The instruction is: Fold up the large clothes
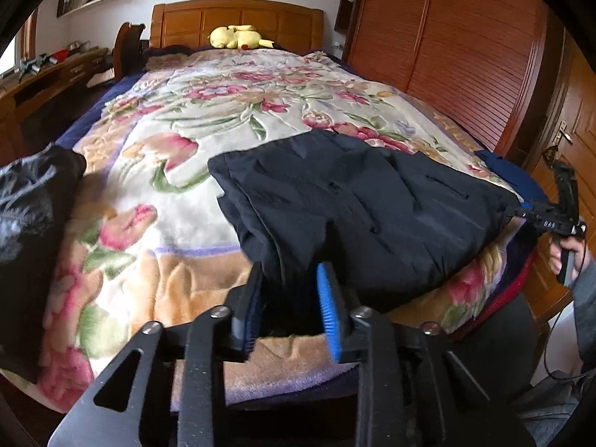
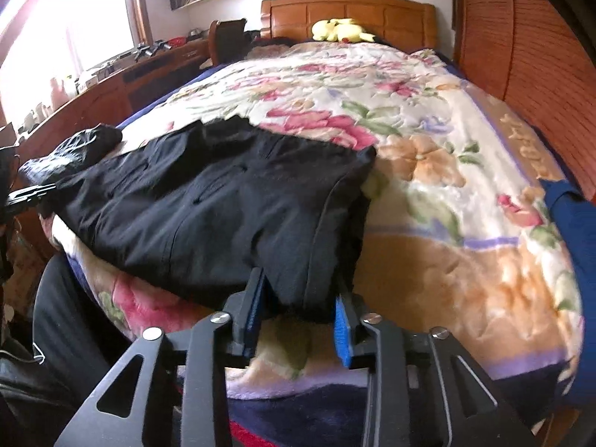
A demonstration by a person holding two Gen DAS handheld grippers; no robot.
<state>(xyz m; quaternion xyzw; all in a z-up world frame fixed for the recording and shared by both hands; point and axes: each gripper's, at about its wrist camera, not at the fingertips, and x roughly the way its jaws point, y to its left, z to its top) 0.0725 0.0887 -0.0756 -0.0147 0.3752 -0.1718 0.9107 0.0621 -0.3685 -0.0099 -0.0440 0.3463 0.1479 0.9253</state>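
We start at the left gripper (image 1: 290,298): jaws partly apart, blue pads either side of the near hem of the dark jacket (image 1: 357,201). Fabric sits between the pads, but we can't tell whether they press on it. Gripper tilts down & fwd toward the bed.

Right gripper (image 2: 298,309): same pose, tilted down, jaws partly apart w/ the jacket's near corner hanging between the pads; contact unclear, motion blur. In the left wrist view, the right gripper shows at the far right edge, a hand (image 1: 570,257) wrapped round its grip, grey sleeve below.

The jacket lies folded across the near end of the bed, on the floral blanket (image 1: 208,119), its near edge lifted off the blanket at both grippers.

Further out: a black garment (image 1: 29,201) bunched at the bed's left edge, a blue one (image 2: 570,223) at the right edge. Yellow plush (image 1: 238,37) by the wooden headboard (image 1: 186,26). Wardrobe (image 1: 447,48) right of the bed, desk (image 2: 111,85) left.
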